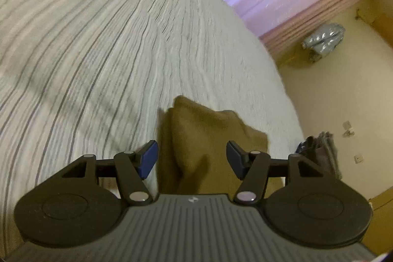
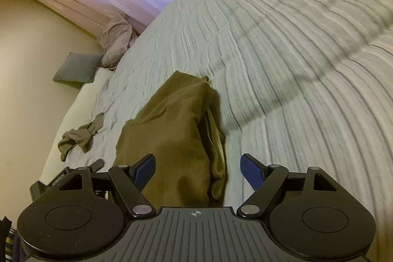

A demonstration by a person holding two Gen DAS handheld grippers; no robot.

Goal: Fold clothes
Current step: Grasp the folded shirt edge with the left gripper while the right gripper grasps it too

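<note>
On the striped bed lies an olive garment near the edge, wide bare cover beyond it — both the left tool and right tool hover spread, pinching nothing. Garment's near end is hidden behind them; motion blurs the folds.

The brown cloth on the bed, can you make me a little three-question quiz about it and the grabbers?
1. True or false: the right gripper is squeezing the brown cloth.
2. What lies on the striped bedspread to the picture's left of the brown cloth in the right wrist view?
A. a book
B. a small crumpled olive cloth
C. a shoe
3. Fill in: the left gripper has its blue pads standing ____.

Key:
1. False; its jaws stand wide and nothing is pinched.
2. B.
3. Apart, with the brown cloth seen between them but not gripped.
</note>
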